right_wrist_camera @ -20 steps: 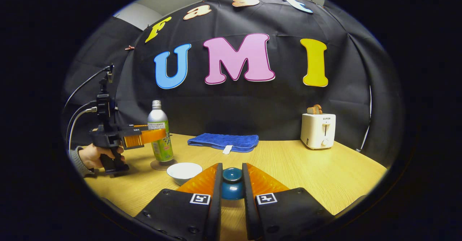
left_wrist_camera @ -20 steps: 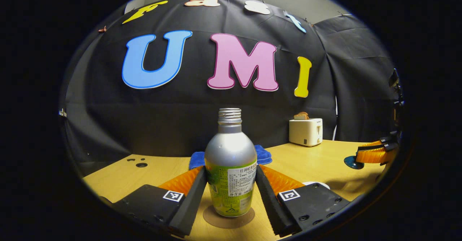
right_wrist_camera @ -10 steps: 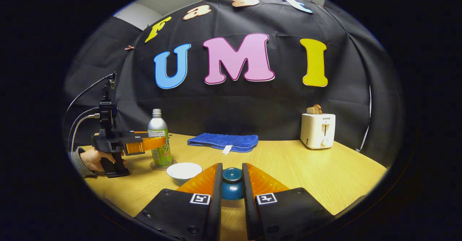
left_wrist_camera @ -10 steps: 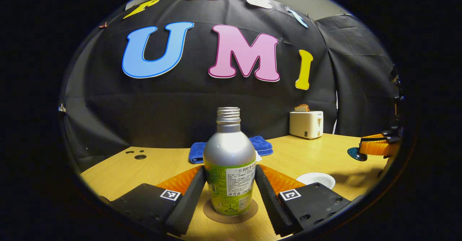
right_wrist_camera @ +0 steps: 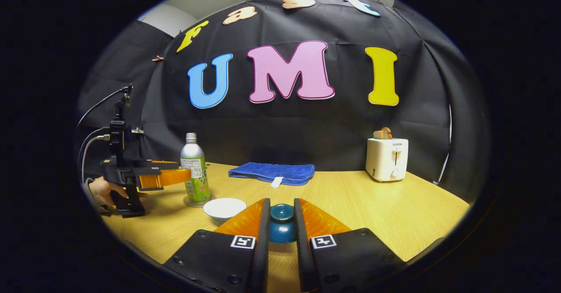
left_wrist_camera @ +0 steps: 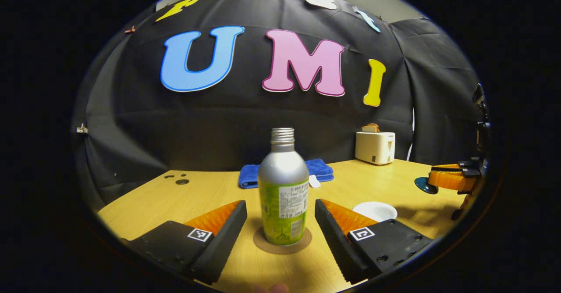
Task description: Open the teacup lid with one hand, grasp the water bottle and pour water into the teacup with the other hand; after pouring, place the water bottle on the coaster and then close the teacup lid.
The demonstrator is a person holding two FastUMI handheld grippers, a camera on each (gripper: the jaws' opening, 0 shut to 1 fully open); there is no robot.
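Note:
The silver and green water bottle (left_wrist_camera: 283, 196) stands upright and uncapped on the round brown coaster (left_wrist_camera: 303, 243). My left gripper (left_wrist_camera: 280, 205) is open, its fingers a little apart from the bottle on either side. In the right gripper view the bottle (right_wrist_camera: 194, 172) is at the left, with the left gripper (right_wrist_camera: 171, 176) just in front of it and a hand (right_wrist_camera: 101, 190) holding that gripper. My right gripper (right_wrist_camera: 281, 205) is shut on the blue teacup lid (right_wrist_camera: 282, 223), held over the table. The white teacup (right_wrist_camera: 224, 209) sits uncovered between bottle and lid.
A folded blue towel (right_wrist_camera: 271, 172) lies at the back of the wooden table (right_wrist_camera: 394, 214). A white toaster (right_wrist_camera: 386, 158) with toast stands at the back right. In the left gripper view the teacup (left_wrist_camera: 374, 210) is right of the bottle, near the right gripper (left_wrist_camera: 447, 180).
The left gripper let go of the bottle, opened, and drew back from it. The bottle now stands on the coaster. The right gripper kept still with the lid.

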